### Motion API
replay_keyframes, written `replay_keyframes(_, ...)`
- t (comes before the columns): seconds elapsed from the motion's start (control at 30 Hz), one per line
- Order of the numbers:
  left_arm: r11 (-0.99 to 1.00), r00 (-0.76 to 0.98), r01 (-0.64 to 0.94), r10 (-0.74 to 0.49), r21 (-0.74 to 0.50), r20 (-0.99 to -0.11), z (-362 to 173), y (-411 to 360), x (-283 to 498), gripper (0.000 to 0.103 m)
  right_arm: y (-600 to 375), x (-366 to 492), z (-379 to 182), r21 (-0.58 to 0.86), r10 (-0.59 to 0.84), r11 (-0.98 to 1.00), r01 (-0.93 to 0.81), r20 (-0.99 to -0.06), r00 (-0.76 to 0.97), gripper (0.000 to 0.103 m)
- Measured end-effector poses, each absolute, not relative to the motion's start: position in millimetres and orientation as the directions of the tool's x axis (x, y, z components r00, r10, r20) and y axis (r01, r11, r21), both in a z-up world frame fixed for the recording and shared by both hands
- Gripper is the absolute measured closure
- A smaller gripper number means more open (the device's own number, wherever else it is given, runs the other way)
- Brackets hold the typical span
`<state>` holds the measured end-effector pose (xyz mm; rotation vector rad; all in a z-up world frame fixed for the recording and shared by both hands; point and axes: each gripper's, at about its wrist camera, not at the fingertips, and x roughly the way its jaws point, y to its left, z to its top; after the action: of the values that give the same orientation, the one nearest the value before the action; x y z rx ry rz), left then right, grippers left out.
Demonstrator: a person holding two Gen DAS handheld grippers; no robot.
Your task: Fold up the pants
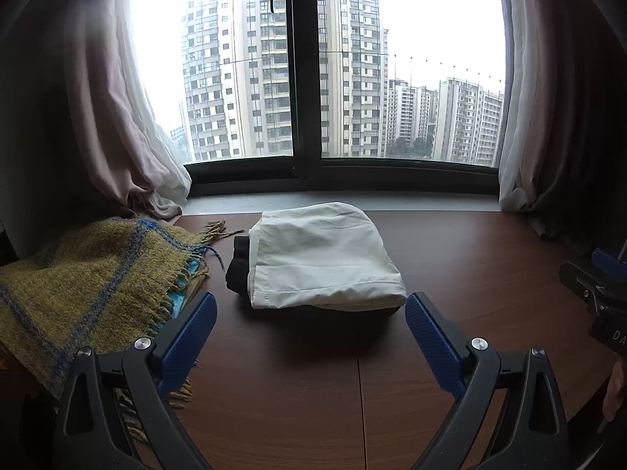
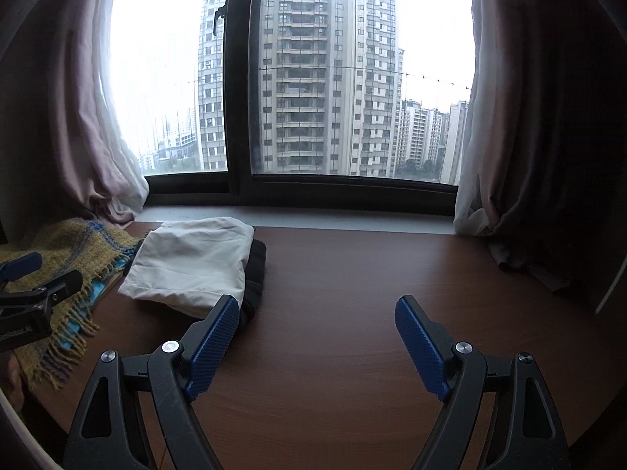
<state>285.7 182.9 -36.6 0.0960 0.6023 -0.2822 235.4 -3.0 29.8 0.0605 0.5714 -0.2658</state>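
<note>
Now, the white pants (image 1: 325, 254) lie folded into a compact bundle on the brown wooden surface (image 1: 470, 274), toward the window side, resting on top of a dark folded garment (image 1: 238, 270) that shows along one edge. Just beside them, a mustard woven blanket with blue stripes (image 1: 90, 274) spreads out, its fringe near the dark garment, but whether it touches I cannot tell

Left gripper (image 1: 310, 315): jaws wide apart, nothing between them, hovering on the near side of the bundle, apart from it
Right gripper (image 2: 317, 319): jaws also wide, empty, pointing at bare surface beside the pants; its left finger overlaps the corner of the stack in its own view, contact not evident

Handling, as a judgement: the cloth looks thin, light and soft, with slight creases; it has no stiffness of its own, so a pinch at one layer would likely lift only that layer and undo the fold. The weave looks matte, not slippery. The firmest holds seem to be the stitched hem along the near-left edge or the thick folded edge, taking all layers together, one gripper at each corner

Fold looks close to complete; only squaring up may remain
</note>
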Motion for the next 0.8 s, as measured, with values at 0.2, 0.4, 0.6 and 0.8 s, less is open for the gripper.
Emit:
replay_keyframes(0.2, 0.957, 0.796, 0.289, -0.239, 0.002, -0.555, -31.2, 167.4, 247.1, 0.004, -12.6, 198.3, 36.0, 0.000, -0.196, 0.973, 0.233, -0.539, 0.819, 0.020)
replay_keyframes(0.4, 0.956, 0.798, 0.293, -0.229, 0.026, -0.558, -36.2, 151.5, 209.3, 0.004, -23.6, 165.8, 33.0, 0.018, -0.182, 0.974, 0.227, -0.537, 0.823, 0.020)
replay_keyframes(0.6, 0.956, 0.805, 0.291, -0.229, 0.028, -0.547, -34.8, 145.4, 180.7, 0.004, -32.9, 136.5, 31.7, 0.010, -0.185, 0.974, 0.225, -0.536, 0.824, 0.020)
replay_keyframes(0.8, 0.953, 0.807, 0.301, -0.240, 0.025, -0.539, -31.7, 140.6, 159.6, 0.004, -38.9, 114.0, 32.9, 0.013, -0.189, 0.973, 0.230, -0.529, 0.828, 0.020)
